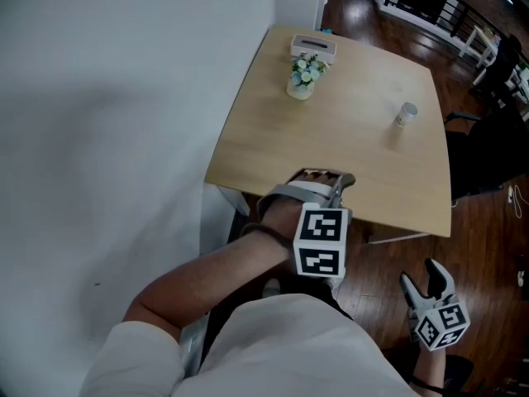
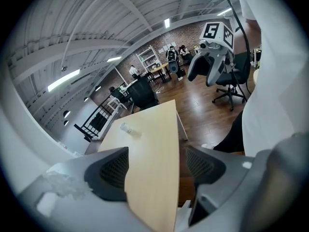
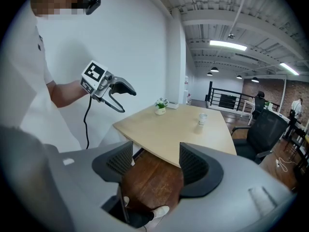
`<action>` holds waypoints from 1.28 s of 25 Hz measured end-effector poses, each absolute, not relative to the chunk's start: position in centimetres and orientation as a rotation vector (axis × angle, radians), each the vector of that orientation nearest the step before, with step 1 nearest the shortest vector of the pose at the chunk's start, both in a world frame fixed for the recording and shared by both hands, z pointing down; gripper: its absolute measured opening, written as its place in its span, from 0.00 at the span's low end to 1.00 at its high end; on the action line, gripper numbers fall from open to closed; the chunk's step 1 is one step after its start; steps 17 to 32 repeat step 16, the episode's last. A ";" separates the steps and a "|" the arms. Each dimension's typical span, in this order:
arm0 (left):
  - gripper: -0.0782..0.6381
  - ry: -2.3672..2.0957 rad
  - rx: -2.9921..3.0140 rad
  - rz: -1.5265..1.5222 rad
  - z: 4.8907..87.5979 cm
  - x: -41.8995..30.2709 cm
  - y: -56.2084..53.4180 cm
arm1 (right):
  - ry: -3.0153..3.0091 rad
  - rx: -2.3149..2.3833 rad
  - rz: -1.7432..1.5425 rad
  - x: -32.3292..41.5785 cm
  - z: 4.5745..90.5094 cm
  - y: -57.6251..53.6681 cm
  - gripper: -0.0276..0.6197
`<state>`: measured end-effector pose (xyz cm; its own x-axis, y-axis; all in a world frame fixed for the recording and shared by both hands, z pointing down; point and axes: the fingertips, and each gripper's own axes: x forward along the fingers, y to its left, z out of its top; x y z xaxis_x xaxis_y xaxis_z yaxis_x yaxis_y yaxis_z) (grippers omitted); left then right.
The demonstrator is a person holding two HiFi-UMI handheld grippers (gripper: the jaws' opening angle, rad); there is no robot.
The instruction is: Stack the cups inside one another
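Observation:
A small white cup [image 1: 405,114] stands alone on the far right part of the light wooden table [image 1: 273,151]; the left gripper view shows the cup [image 2: 126,128] far off, and so does the right gripper view [image 3: 203,119]. Whether it is one cup or several nested I cannot tell. My left gripper [image 1: 326,177] hovers over the table's near edge, jaws apart [image 2: 157,166] with nothing between them. My right gripper [image 1: 423,275] hangs lower, off the table over the wooden floor, also open and empty [image 3: 156,161]. Both are far from the cup.
A small pot of flowers [image 1: 302,75] and a white tissue box [image 1: 313,48] sit at the table's far edge. A white wall runs along the left. A black office chair [image 1: 488,151] stands right of the table, with people and desks farther off.

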<state>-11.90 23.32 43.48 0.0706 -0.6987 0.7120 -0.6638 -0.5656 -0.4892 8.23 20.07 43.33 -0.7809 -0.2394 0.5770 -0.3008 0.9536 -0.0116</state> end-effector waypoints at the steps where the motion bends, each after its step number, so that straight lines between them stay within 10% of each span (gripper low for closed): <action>1: 0.64 1.443 -2.274 -1.548 43.5 -11.7 23.4 | -2.503 0.382 0.141 8.4 43.3 20.3 0.51; 32: 0.63 1.423 -2.233 -1.586 43.5 -10.6 24.4 | -2.524 0.408 0.153 10.1 43.4 21.3 0.51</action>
